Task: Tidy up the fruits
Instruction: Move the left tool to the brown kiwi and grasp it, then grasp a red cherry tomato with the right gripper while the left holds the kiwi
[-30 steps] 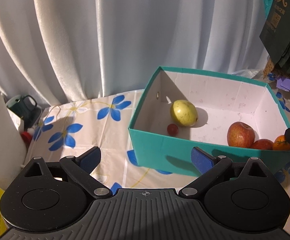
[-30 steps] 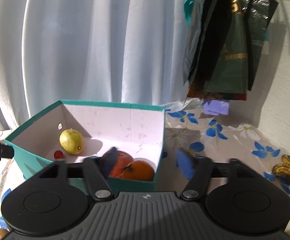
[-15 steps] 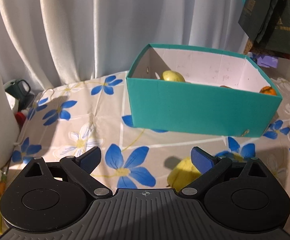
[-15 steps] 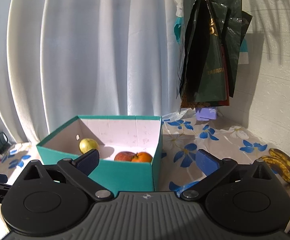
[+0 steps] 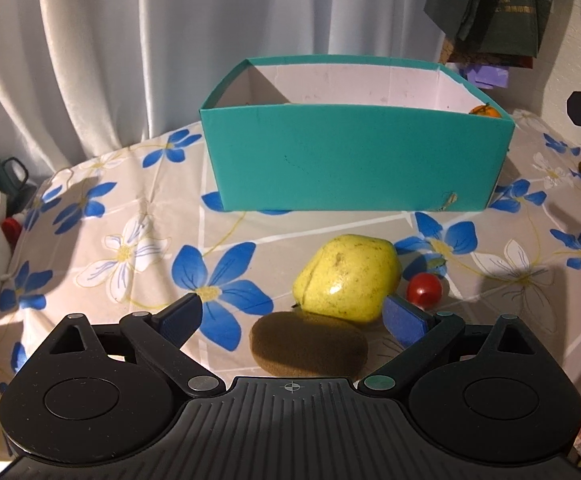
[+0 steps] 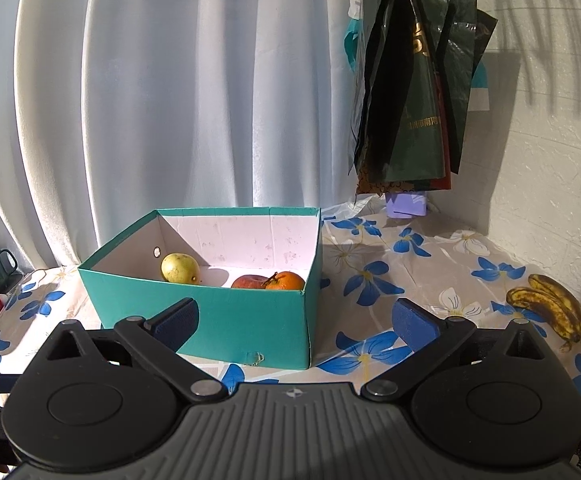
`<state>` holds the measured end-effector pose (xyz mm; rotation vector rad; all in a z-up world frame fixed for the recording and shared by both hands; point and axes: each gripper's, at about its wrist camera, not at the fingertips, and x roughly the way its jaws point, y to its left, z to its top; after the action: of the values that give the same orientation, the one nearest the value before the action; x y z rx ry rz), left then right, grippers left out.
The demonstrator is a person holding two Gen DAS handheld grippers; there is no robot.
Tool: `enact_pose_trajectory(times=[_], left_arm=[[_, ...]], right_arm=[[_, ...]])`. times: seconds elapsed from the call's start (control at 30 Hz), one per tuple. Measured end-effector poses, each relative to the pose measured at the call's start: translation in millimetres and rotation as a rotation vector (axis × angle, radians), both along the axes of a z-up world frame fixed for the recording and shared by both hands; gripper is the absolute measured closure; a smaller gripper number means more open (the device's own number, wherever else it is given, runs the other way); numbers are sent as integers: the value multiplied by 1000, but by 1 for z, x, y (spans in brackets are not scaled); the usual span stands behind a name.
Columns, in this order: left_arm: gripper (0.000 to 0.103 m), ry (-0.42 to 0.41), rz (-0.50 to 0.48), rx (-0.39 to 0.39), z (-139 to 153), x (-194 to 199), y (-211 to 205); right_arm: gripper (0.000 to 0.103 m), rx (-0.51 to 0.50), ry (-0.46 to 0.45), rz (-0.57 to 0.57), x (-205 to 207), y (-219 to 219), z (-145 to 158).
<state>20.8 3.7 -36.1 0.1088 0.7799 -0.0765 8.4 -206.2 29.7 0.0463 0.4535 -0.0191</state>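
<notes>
Left claw spread wide, nothing clamped, hanging low over bench. Kiwi lying between the pads; yellow pear just beyond, close against the right pad. Cherry tomato right of pear, near it. All three on the flowered cloth, outside the teal box, which sits further back.

Right claw also spread wide and empty, held off to the side, facing box corner. Inside box: yellow-green fruit, reddish apple, orange. Bananas on bench at far right, well apart from box.

Step in hand, by the look of it: reaching for next loose fruit with left claw, part of the lot already boxed. Next move likely: settle on kiwi or pear, lower a touch, centre pads on that one fruit, squeeze gently, lift over box wall. Risk: pear crowding right pad, nudging tomato into a roll.
</notes>
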Motion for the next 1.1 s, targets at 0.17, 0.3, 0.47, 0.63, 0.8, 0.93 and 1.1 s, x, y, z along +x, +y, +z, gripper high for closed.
enact_pose_trajectory(times=[0.17,0.3,0.47,0.63,0.8,0.93,1.1], left_arm=[[3,49,-1,-7,-15,5,2],[3,50,-12,-12,-19,4,3],[5,59,-35,-9,-25,8,1],[20,115,-44,-17,-36,14,1],[27,125,-53,-45,-34,14,3],[27,113,-43,-62,-22,11,7],[27,68,-22,-88,10,9,14]], right_arm=[[0,-11,20,5,-4,5,-2],[0,-17,33,-1,-8,8,-3],[1,-20,34,-14,-11,11,-2],[0,-28,38,-11,-13,14,-2],[1,-37,34,-13,-13,18,-1],[1,-42,33,-15,-13,19,-1],[1,-56,41,-1,-11,24,-7]])
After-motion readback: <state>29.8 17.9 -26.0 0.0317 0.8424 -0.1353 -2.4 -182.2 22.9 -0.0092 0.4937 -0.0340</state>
